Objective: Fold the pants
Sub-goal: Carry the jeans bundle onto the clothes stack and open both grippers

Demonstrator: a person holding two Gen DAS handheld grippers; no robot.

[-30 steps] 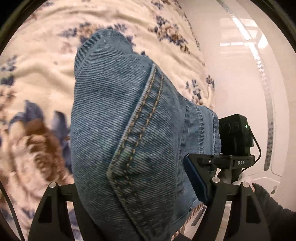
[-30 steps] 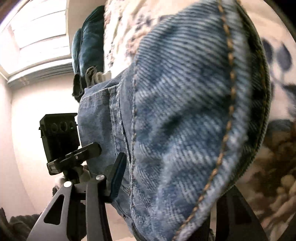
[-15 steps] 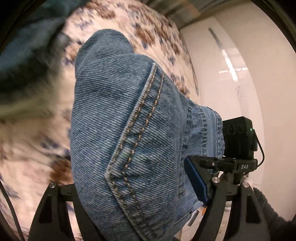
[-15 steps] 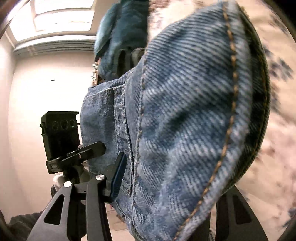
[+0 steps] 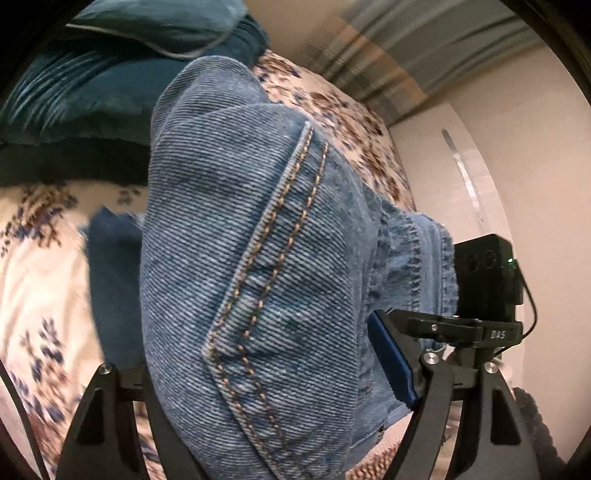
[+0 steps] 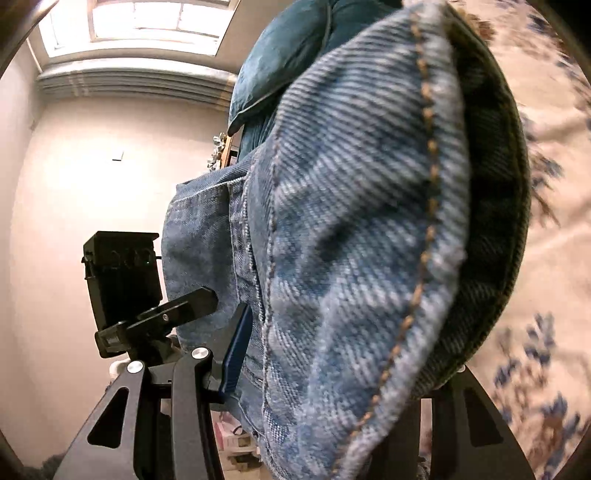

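The pants are blue denim jeans (image 5: 258,277) with tan double stitching. They fill the middle of the left wrist view, bunched between the fingers of my left gripper (image 5: 266,413), which is shut on them. In the right wrist view the same jeans (image 6: 351,258) bulge between the fingers of my right gripper (image 6: 332,398), which is shut on them too. Each view shows the other gripper at its side, with a blue finger pad (image 5: 391,365) (image 6: 236,350) pressed on the denim. The jeans hang lifted above the floral bedspread (image 5: 37,277). The fingertips are hidden by cloth.
Dark teal pillows (image 5: 92,92) lie at the head of the bed, also in the right wrist view (image 6: 288,48). A pale wall (image 6: 92,184) and a window with a curtain rail (image 6: 140,22) stand beyond the bed. A glossy white panel (image 5: 480,184) is at the right.
Both grippers have swung up along the bed with the jeans still held. The teal pillows have come into view and the floral bedspread has slid down and back.
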